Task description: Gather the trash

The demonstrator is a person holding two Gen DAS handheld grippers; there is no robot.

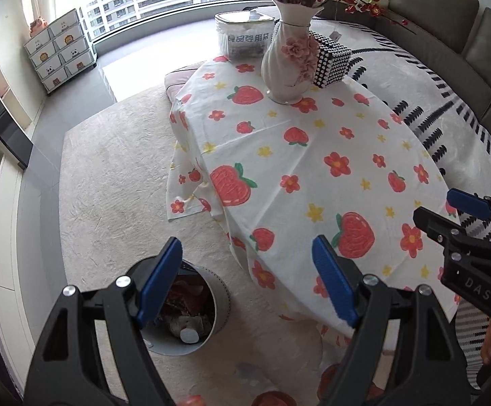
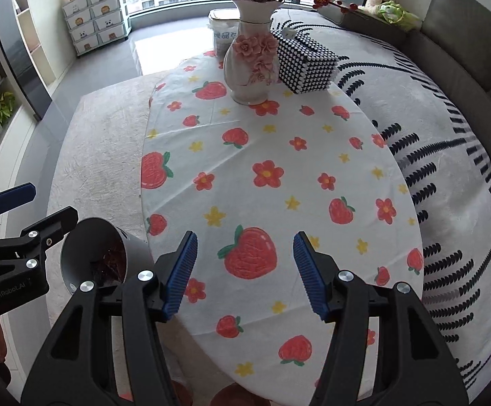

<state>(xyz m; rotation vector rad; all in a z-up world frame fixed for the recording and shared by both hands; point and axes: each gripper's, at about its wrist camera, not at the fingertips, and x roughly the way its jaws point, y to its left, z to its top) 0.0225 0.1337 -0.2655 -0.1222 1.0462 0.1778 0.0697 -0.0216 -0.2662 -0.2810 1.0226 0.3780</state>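
A grey round trash bin [image 1: 208, 308] stands on the carpet beside the table, holding reddish wrappers and crumpled white paper. In the left wrist view my left gripper [image 1: 245, 280] hangs open above the bin and the table's edge, with nothing between its blue pads. My right gripper [image 1: 438, 208] shows at the right edge over the tablecloth. In the right wrist view my right gripper [image 2: 245, 270] is open and empty over the strawberry tablecloth [image 2: 252, 203]. There the bin [image 2: 86, 253] lies lower left, and my left gripper [image 2: 52, 203] is open just above it.
At the table's far end stand a white vase [image 1: 286, 67] of red flowers, a black-and-white beaded box [image 1: 333, 64] and a white lidded container [image 1: 242, 37]. A sofa with a striped blanket [image 2: 448, 135] runs along the right. A drawer cabinet [image 1: 59, 50] stands by the window.
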